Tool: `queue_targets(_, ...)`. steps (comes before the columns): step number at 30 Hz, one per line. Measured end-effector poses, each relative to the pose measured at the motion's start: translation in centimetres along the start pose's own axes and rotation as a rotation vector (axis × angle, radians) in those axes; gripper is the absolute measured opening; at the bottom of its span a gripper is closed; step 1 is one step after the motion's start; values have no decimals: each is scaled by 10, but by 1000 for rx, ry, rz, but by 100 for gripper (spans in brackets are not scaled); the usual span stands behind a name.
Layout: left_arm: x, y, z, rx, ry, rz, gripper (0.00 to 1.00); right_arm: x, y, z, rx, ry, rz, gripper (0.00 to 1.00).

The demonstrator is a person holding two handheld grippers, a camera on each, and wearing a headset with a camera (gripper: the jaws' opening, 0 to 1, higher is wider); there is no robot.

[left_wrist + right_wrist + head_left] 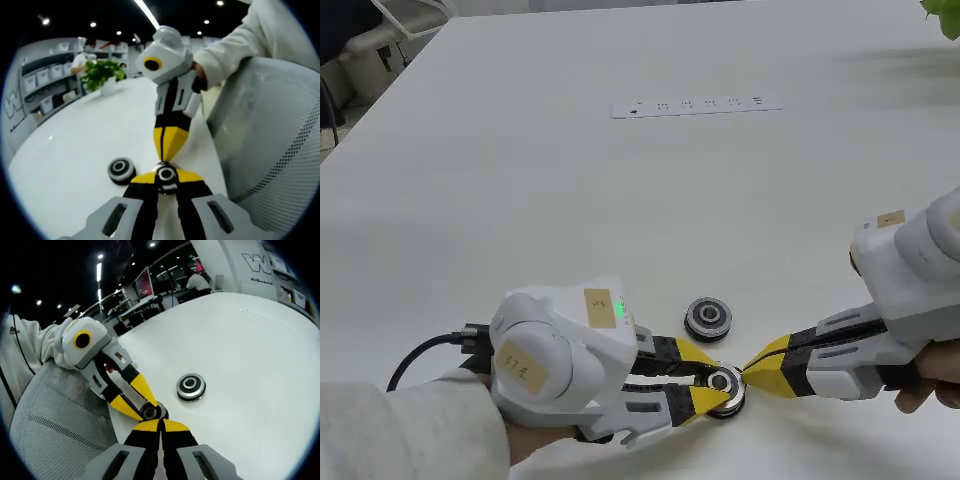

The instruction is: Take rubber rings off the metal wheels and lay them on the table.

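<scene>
- Clamping from the near side, the left gripper [705,380] has its yellow-tipped black jaws closed on a small silver metal wheel [725,381], held low over the white table [620,200] near the front edge.
- The right gripper [752,375] comes in from the opposite side with its jaws pressed together to a point that touches the wheel's rim. I cannot tell whether any rubber is nipped between the tips.
- In the left gripper view, the dark rubber ring [167,188] sits round the held wheel, between the two yellow tips.
- A second metal wheel [708,318] lies flat on the table just beyond the grippers, its own black rubber band [708,334] not yet removed.
- My judgement on handling:
  - The wheel is hard, smooth and dense for its size, so it may twist or slip in the jaws if pulled from one side.
  - The ring is soft and stretchy and probably seated in a groove.
  - It will give before it releases and may snap back.
- The best hold is probably on the ring's outer edge, away from the left jaws. Pinch up a small fold and roll it over the flange while the wheel is gripped across its metal faces.
</scene>
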State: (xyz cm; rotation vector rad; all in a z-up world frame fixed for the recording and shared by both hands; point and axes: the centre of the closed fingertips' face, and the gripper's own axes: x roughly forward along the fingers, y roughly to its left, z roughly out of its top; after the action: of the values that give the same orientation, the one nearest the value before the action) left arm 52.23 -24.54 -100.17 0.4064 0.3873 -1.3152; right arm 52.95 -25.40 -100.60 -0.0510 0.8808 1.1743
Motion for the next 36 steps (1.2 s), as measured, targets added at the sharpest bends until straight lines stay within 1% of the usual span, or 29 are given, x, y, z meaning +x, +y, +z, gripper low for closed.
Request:
queue_targets(1,0,0,0,14,-1,1,14,1,1,0,-10,2,-3,0)
queue_targets(10,0,-1,0,32,3,-2,14,1,6,2,5,1,7,0)
queue_targets(14,0,-1,0,35,5,-3,14,1,10,5,7,1,13,0)
queue_targets(16,0,-1,0,34,5,-3,14,1,11,5,-6,1,15,0)
queue_targets(20,0,-1,0,32,6,-3,14,1,11,6,5,-1,17,0)
queue_targets(22,0,-1,0,32,6,-3,14,2,14,6,-8,0,19,0)
queue_targets(24,0,-1,0,28,6,-2,14,2,17,9,2,-11,38,0)
queue_targets(26,0,-1,0,26,6,-1,14,2,24,16,-2,-41,64,0)
queue_targets(27,0,-1,0,23,6,0,14,1,21,24,-56,-72,44,0)
queue_targets(28,0,-1,0,24,7,2,14,-1,23,23,-46,-52,47,0)
queue_targets(29,0,0,0,17,5,4,14,0,21,21,-44,-31,29,0)
queue_targets(31,0,0,0,3,0,8,14,2,20,18,-57,-34,23,0)
queue_targets(33,1,-1,0,5,-5,8,14,2,18,15,-42,-25,25,0)
queue_targets(35,1,-1,1,13,-2,5,14,2,18,15,-48,-22,21,0)
queue_targets(36,1,0,1,5,2,4,14,2,17,15,-49,-22,21,0)
